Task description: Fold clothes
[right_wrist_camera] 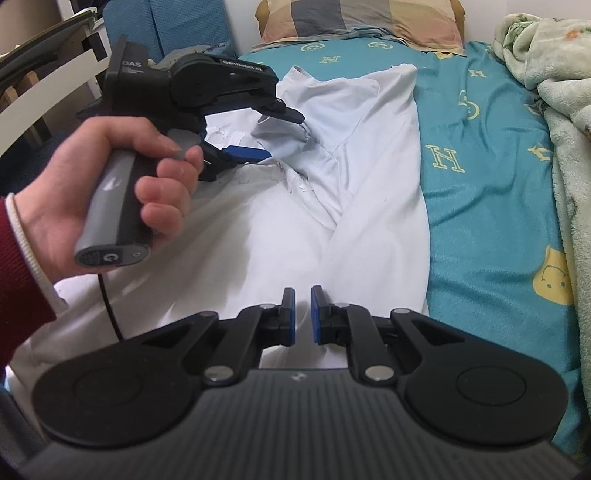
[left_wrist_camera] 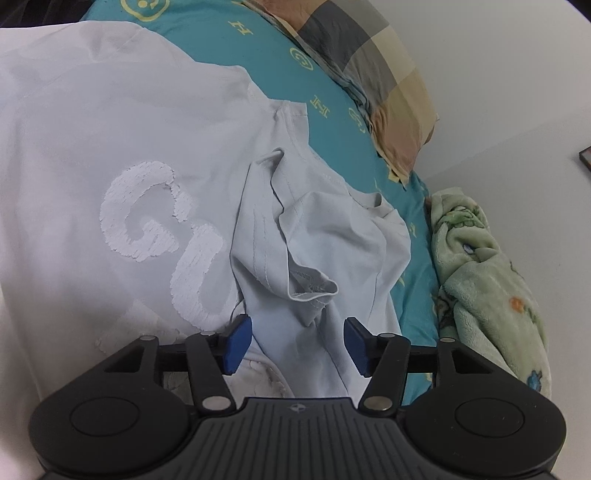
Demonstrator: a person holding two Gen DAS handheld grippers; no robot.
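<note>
A white T-shirt [left_wrist_camera: 92,147] with raised white letters [left_wrist_camera: 147,221] lies spread on the bed. Its short sleeve [left_wrist_camera: 295,258] is bunched and folded inward. My left gripper [left_wrist_camera: 297,343] is open, its blue pads [left_wrist_camera: 238,343] wide apart over the sleeve cloth without pressing it. In the right wrist view a hand [right_wrist_camera: 74,177] holds that left gripper [right_wrist_camera: 284,134] above the crumpled sleeve at the shirt [right_wrist_camera: 369,184]. My right gripper [right_wrist_camera: 303,314] sits at the shirt's near edge, its pads almost together with a ridge of white cloth pinched between them.
A teal sheet [right_wrist_camera: 480,184] with yellow marks covers the bed. A checked pillow [right_wrist_camera: 362,18] lies at the head. A green fleece blanket [right_wrist_camera: 554,92] is heaped along the right side by the wall. White furniture slats [right_wrist_camera: 44,74] stand at the left.
</note>
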